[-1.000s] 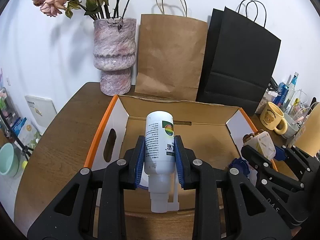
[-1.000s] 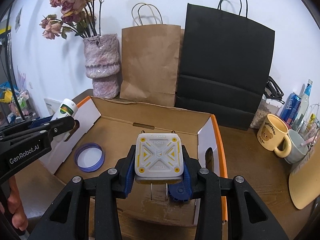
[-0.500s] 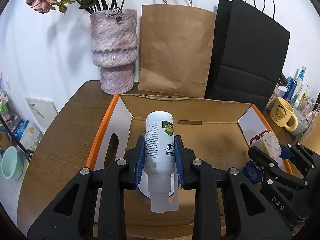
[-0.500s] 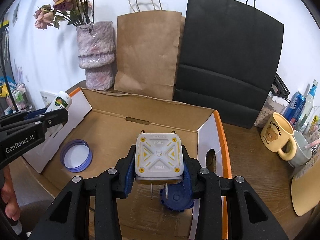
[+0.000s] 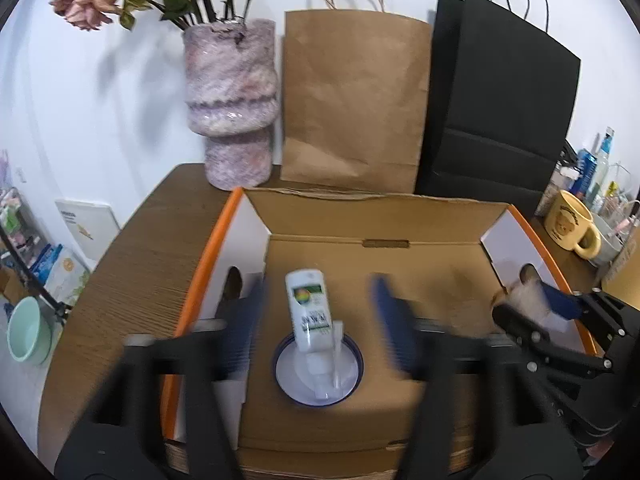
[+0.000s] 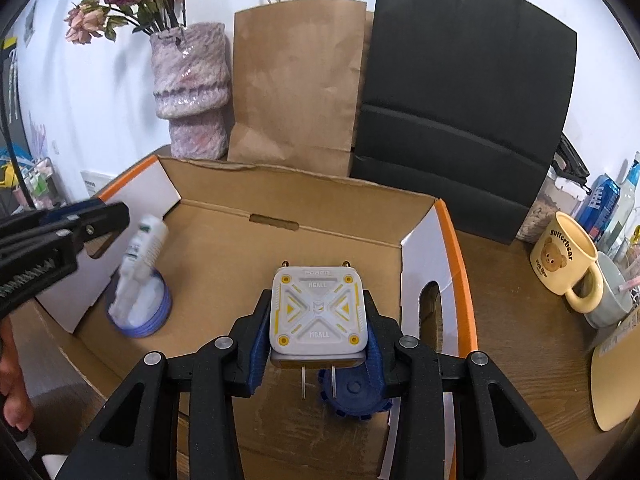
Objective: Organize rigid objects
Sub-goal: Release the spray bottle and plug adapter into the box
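My left gripper (image 5: 316, 312) is open, its jaws spread wide and blurred. The white spray bottle (image 5: 309, 312) is free between them, tilted, nozzle end down on a blue-rimmed lid (image 5: 318, 372) on the floor of the cardboard box (image 5: 360, 216). In the right wrist view the bottle (image 6: 140, 264) leans over the lid (image 6: 138, 312) at the box's left, with the left gripper (image 6: 76, 232) just left of it. My right gripper (image 6: 318, 328) is shut on a white and yellow power adapter (image 6: 318, 312), held above a blue toothed wheel (image 6: 352, 396) inside the box.
A pink vase (image 5: 230, 108) with dried flowers, a brown paper bag (image 5: 352, 96) and a black paper bag (image 5: 500, 112) stand behind the box. A yellow bear mug (image 6: 568, 264), cans and bottles crowd the table's right. A person's hand (image 6: 12, 400) shows at far left.
My left gripper has opened and let go of the spray bottle, which has dropped onto the blue lid. The right gripper has moved further over the box, still holding the adapter.
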The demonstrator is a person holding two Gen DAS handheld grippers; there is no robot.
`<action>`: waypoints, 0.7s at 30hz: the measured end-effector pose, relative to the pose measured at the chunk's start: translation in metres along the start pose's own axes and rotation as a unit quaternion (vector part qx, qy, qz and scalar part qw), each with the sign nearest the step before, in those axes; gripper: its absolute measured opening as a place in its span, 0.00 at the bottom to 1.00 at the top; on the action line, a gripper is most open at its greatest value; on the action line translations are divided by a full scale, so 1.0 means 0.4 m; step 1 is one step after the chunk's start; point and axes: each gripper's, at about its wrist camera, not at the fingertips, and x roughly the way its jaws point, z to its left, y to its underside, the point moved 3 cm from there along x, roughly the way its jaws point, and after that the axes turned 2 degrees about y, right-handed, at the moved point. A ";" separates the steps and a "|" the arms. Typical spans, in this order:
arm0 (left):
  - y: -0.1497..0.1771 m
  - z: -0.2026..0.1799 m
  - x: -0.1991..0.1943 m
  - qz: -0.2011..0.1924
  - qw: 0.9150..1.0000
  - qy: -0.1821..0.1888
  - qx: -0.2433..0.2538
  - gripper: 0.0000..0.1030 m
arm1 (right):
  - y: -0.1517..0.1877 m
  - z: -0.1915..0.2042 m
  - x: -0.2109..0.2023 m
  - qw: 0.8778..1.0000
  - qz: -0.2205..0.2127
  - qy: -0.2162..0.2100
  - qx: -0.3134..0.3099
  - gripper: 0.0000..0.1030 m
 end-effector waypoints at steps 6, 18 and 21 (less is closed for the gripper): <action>-0.009 0.010 -0.016 -0.018 1.000 -0.008 -0.012 1.00 | -0.009 -0.008 -0.019 1.000 -0.015 0.009 0.006 0.96; -0.010 0.016 -0.028 -0.022 1.000 -0.012 -0.017 1.00 | -0.007 -0.008 -0.025 1.000 -0.019 0.011 0.010 0.96; -0.010 0.020 -0.038 -0.024 0.999 -0.013 -0.022 1.00 | -0.007 -0.008 -0.036 1.000 -0.023 0.010 0.010 0.96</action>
